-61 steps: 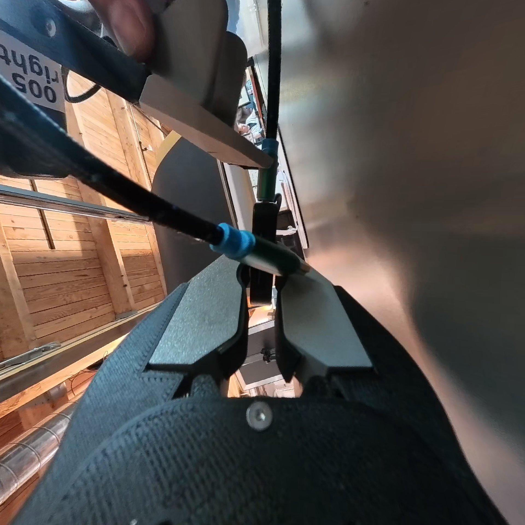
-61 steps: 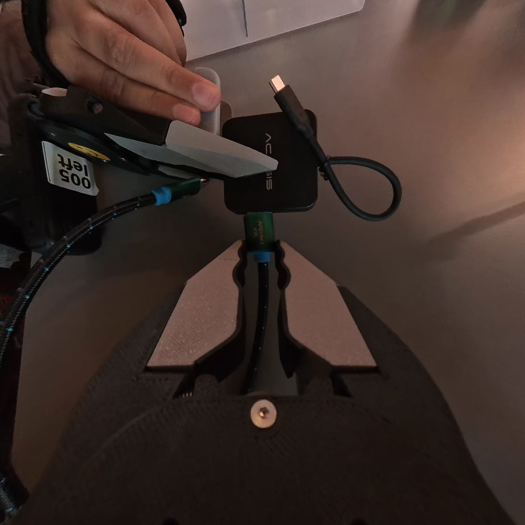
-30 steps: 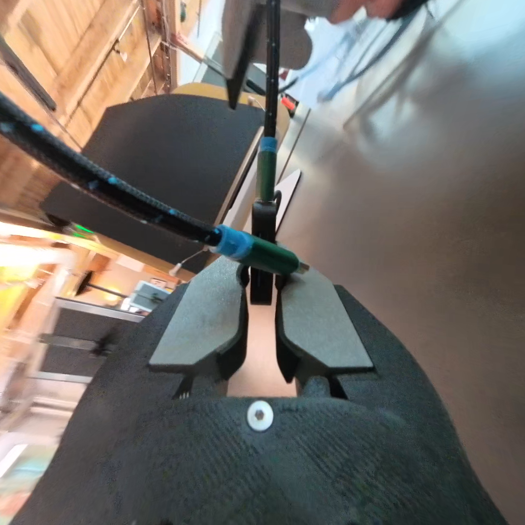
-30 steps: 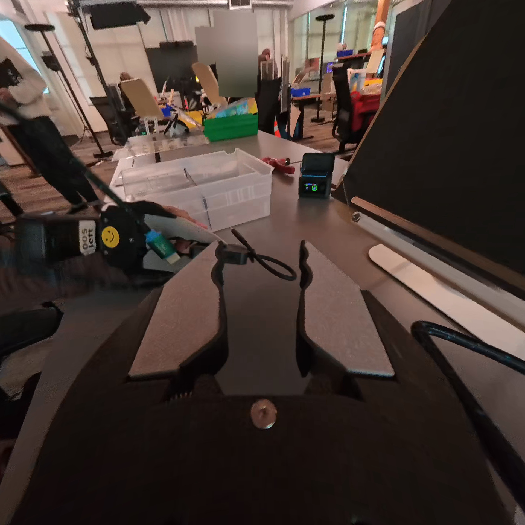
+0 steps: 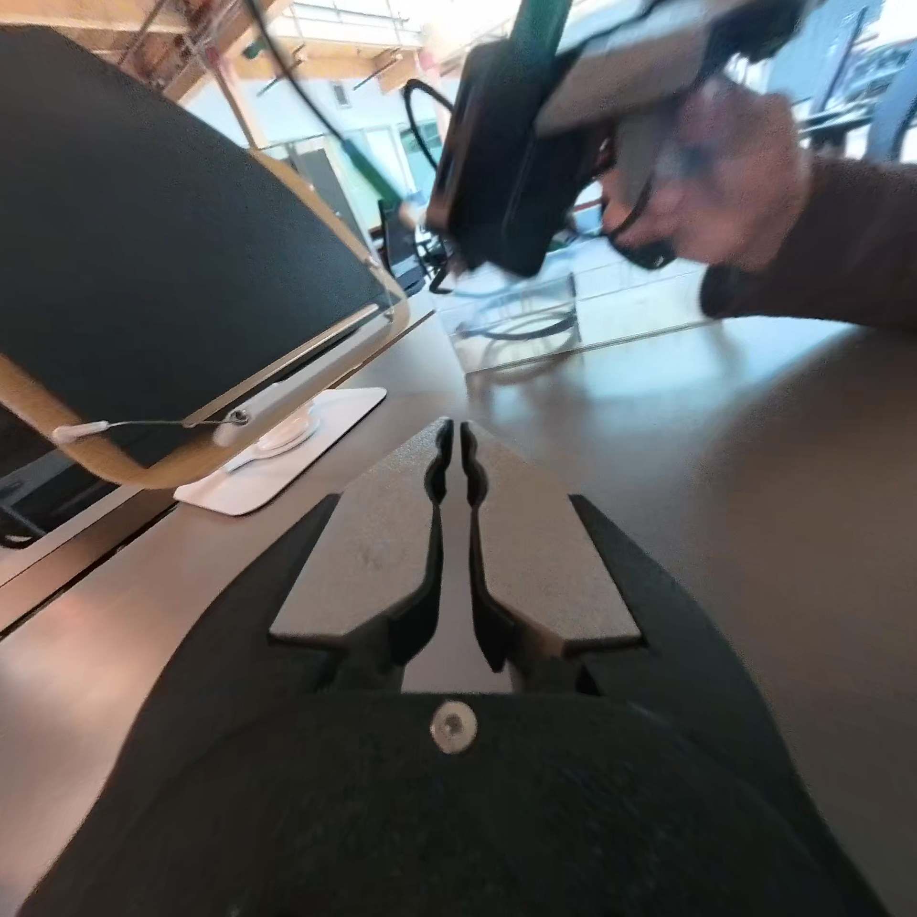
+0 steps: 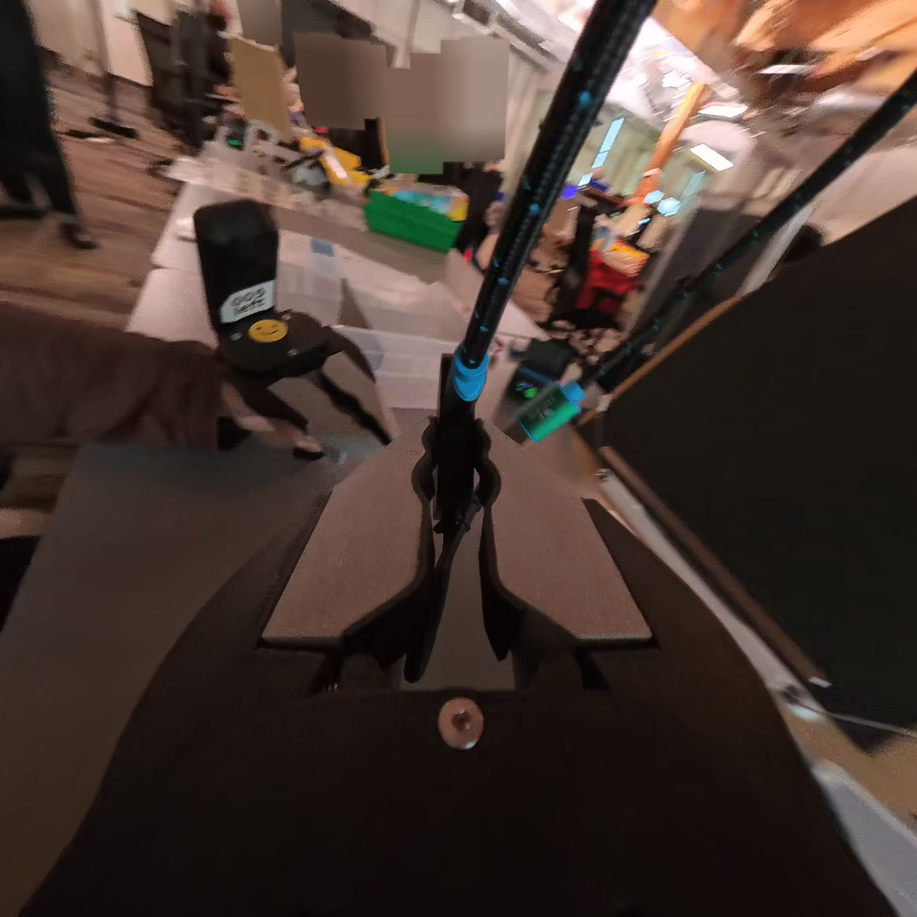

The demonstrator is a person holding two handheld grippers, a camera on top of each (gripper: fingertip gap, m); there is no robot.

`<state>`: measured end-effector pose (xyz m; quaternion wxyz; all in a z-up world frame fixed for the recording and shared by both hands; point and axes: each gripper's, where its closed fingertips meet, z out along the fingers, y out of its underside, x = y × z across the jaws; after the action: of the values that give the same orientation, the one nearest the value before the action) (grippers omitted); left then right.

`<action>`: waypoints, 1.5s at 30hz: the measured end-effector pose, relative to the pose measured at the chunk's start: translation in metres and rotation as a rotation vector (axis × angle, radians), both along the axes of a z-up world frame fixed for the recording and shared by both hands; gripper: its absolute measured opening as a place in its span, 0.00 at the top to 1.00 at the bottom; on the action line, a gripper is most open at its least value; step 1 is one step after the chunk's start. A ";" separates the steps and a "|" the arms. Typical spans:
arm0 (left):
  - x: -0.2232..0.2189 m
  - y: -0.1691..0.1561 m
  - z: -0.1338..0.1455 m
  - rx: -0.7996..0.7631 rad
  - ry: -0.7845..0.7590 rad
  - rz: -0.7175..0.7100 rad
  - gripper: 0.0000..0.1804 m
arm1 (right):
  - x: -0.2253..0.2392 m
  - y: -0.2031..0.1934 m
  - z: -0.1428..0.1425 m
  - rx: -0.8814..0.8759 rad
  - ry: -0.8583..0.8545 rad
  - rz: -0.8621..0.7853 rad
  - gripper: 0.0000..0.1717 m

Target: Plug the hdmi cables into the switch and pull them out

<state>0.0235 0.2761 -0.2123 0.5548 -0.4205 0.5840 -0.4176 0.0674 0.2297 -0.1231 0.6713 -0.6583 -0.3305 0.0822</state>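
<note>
Two wrist views over a grey desk [image 5: 645, 471], both blurred by motion.

The right tool [image 6: 459, 446] pinches the black switch [image 6: 449, 476] edge-on, its fingertips pressed against both flat faces. The switch is off the desk, in the air. One braided black cable [image 6: 536, 173] is plugged into the switch's far edge. Its blue collar [image 6: 469, 377] sits just past the fingertips, and the cable's long axis runs straight away from the tool toward 12 to 1 o'clock.

The second cable [image 6: 794, 198] is not plugged in. Its green plug [image 6: 548, 412] hangs free, just beside the right fingertips at 2 o'clock, tilted with its metal end pointing down toward 7 o'clock.

The left tool [image 5: 456, 431] has its fingers pressed almost together on nothing, low over the desk. From it, the switch and the right tool sit high at 12 to 1 o'clock, well apart. From the right tool, the left one lies at 10 o'clock.

What comes next probably turns on this: the seated plug comes out along the cable's own line, away from the right tool. The left tool is the free one but would need to spread and rise to reach it.

Count: two tools, one switch, two cables, two plugs, one seated and one loose.
</note>
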 end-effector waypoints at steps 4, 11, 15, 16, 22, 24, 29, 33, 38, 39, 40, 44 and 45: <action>0.001 0.007 -0.004 0.024 0.027 0.046 1.00 | 0.044 -0.031 0.068 0.186 -0.038 -0.244 0.95; 0.002 0.011 -0.008 0.032 0.058 0.074 1.00 | 0.176 -0.064 0.135 0.182 -0.014 -0.599 0.94; 0.001 0.013 -0.008 0.013 0.060 0.083 0.99 | 0.261 -0.046 0.080 -0.085 0.011 -0.745 0.95; 0.001 0.013 -0.008 0.009 0.059 0.084 0.99 | 0.279 -0.040 0.056 -0.187 0.025 -0.769 0.94; 0.002 0.013 -0.009 0.011 0.067 0.087 0.99 | 0.338 -0.029 -0.088 -0.731 -0.187 -0.886 0.92; 0.003 0.012 -0.009 0.007 0.067 0.083 1.00 | 0.342 -0.021 -0.103 -0.818 -0.256 -0.873 0.93; 0.003 0.011 -0.010 0.002 0.076 0.084 0.96 | 0.353 -0.009 -0.126 -0.943 -0.473 -0.907 0.93; 0.003 0.007 -0.013 -0.014 0.098 0.070 0.90 | 0.358 -0.005 -0.117 -0.892 -0.442 -0.997 0.84; 0.005 0.001 -0.017 0.017 0.126 0.066 0.86 | 0.362 -0.023 -0.069 -0.593 -0.271 -1.112 0.62; 0.005 0.001 -0.018 0.019 0.128 0.070 0.86 | 0.360 -0.030 -0.061 -0.547 -0.207 -1.109 0.62; 0.005 0.002 -0.018 0.017 0.128 0.074 0.85 | 0.354 -0.037 -0.056 -0.518 -0.128 -1.086 0.60; -0.002 0.012 -0.017 0.042 0.123 0.211 0.82 | 0.316 -0.076 -0.037 -0.399 0.192 -0.919 0.56; -0.007 0.013 -0.015 0.044 0.111 0.266 0.82 | 0.303 -0.087 -0.034 -0.372 0.241 -0.865 0.56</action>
<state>0.0166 0.2893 -0.2270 0.5812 -0.5044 0.5618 -0.3036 0.3708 0.1426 -0.1575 0.5482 -0.8300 0.0740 -0.0708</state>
